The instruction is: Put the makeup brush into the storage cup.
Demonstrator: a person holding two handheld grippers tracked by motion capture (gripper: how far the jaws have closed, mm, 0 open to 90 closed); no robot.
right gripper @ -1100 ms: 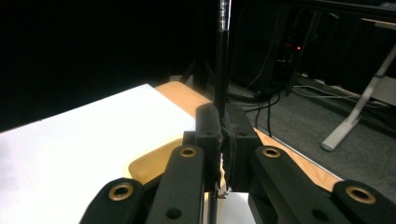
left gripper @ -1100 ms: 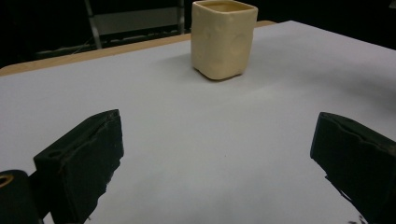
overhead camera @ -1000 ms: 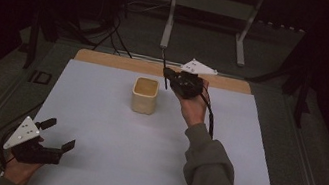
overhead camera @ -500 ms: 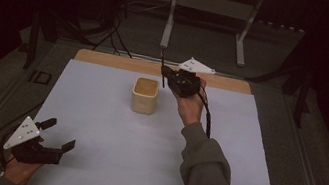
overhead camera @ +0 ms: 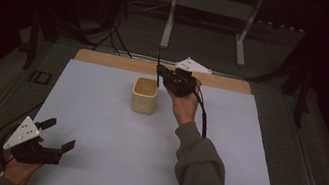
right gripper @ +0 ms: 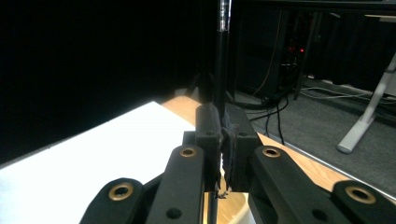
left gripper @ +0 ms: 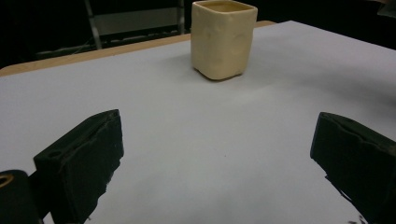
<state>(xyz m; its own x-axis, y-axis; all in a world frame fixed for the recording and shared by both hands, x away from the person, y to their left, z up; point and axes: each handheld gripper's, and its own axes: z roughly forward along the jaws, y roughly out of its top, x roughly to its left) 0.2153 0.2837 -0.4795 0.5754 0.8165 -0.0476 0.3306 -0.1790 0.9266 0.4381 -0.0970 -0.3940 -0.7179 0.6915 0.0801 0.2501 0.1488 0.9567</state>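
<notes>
Nothing has moved: our right claw [overhead camera: 160,74] still pinches a black pen [overhead camera: 158,67] above the cream cup [overhead camera: 144,95]; our left claw [overhead camera: 56,134] rests open on the tabletop [overhead camera: 107,149].

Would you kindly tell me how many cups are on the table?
1. The cream cup stands upright on the white mat, towards its far side, beside the right tool.

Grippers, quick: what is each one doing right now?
Left gripper: open, empty, low over the white mat.
Right gripper: shut on a thin black pen, upright above the cup.
</notes>
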